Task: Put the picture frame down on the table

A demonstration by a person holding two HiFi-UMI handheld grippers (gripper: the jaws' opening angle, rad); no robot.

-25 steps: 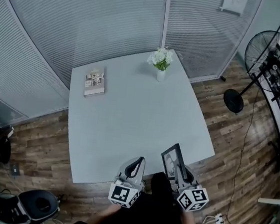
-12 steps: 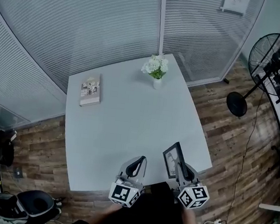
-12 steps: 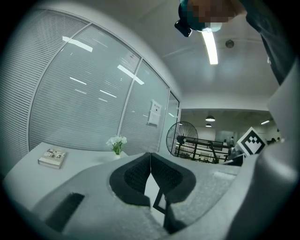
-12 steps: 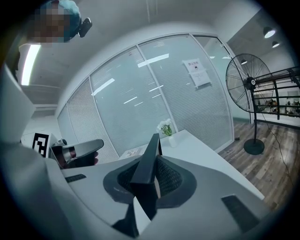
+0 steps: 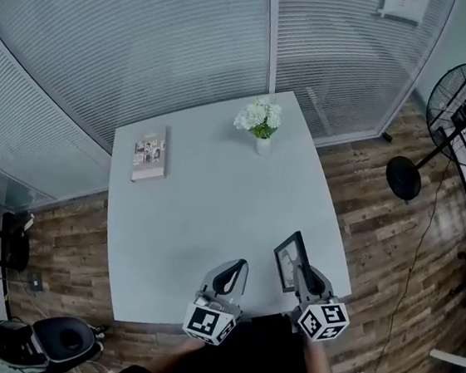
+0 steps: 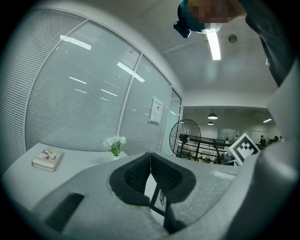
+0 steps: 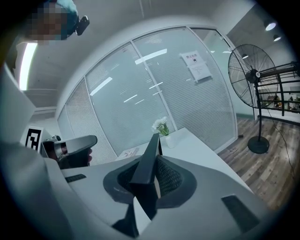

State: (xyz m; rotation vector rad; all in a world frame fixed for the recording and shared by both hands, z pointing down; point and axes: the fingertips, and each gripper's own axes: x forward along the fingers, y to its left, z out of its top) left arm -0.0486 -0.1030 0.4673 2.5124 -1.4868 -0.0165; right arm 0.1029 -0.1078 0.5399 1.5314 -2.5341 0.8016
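A black picture frame [image 5: 290,260] with a pale print stands upright, held edge-on in my right gripper [image 5: 304,275] above the near right part of the white table [image 5: 207,195]. In the right gripper view the frame [image 7: 146,164] is clamped between the two dark pads, its edge pointing at the table. My left gripper [image 5: 231,275] hovers over the table's near edge, jaws shut and empty; its pads [image 6: 140,176] meet in the left gripper view, where the frame [image 6: 157,199] shows just beyond them.
A small vase of white flowers [image 5: 259,122] stands at the table's far right. A book [image 5: 151,153] lies at the far left. A standing fan [image 5: 455,106] is at the right, a dark bin [image 5: 65,340] on the wooden floor at lower left. Glass walls with blinds run behind.
Both grippers have come forward from the table's near edge to over its top, the frame still upright in the right one. The table now sits closer under them.
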